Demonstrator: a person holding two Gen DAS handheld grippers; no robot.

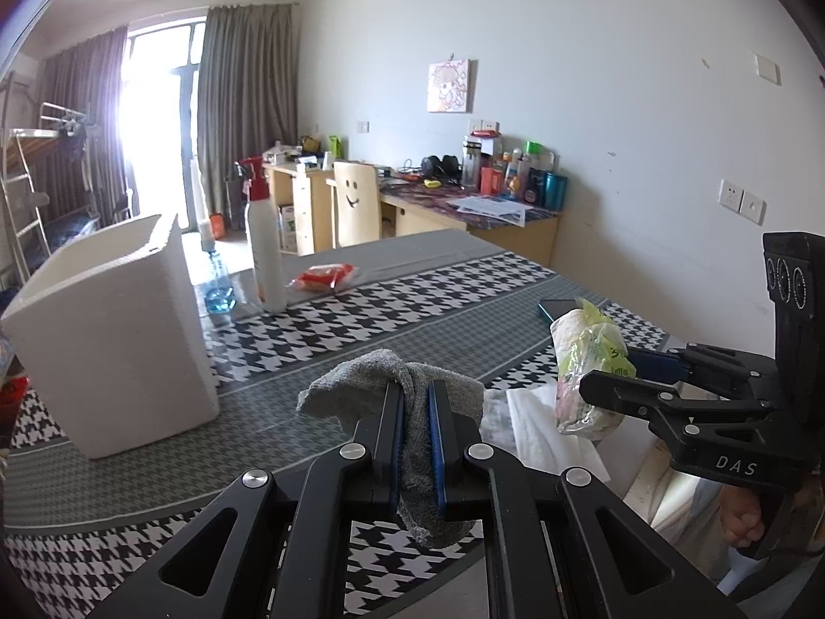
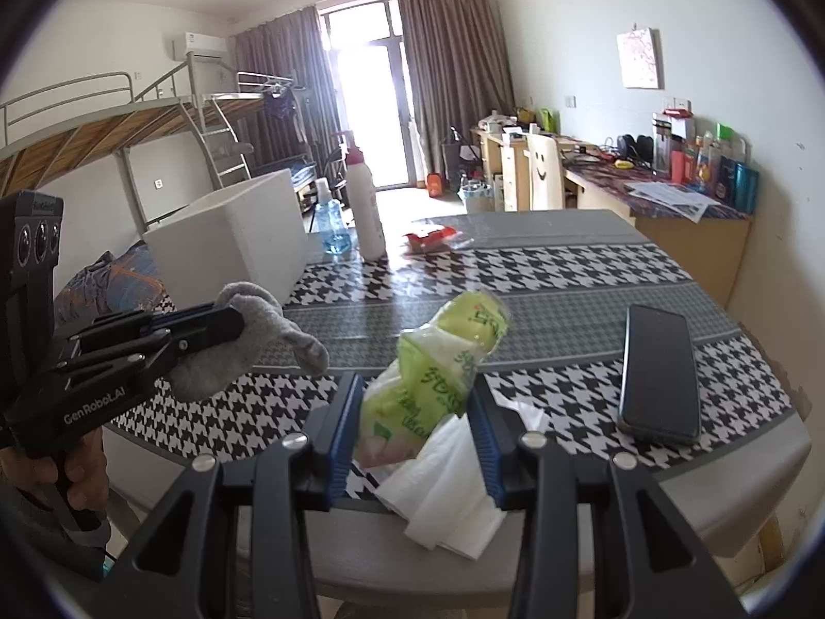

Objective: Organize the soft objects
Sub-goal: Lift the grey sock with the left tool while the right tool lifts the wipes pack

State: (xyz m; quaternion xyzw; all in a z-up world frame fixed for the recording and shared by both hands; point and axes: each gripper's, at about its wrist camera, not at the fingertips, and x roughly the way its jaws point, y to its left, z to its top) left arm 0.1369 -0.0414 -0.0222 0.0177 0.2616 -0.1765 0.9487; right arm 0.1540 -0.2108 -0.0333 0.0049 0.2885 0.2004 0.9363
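Left gripper (image 1: 415, 402) is clamped tight on a grey sock (image 1: 392, 387), which hangs limp btwn the blue pads, lifted off the table (image 1: 515, 289). Right gripper (image 2: 416, 402) is squeezing a green tissue pack (image 2: 438, 371) (soft plastic wrapper, tilted up and to the right), also held above the tabletop. Just under it a loose white tissue (image 2: 448, 495) lies at the table's near edge. A dark phone (image 2: 659, 374) sits flat to the right. Further back: white box (image 1: 108, 330) on the left, then a white spray bottle (image 1: 265, 253), a blue bottle (image 2: 332, 224) and a red packet (image 1: 322, 277).
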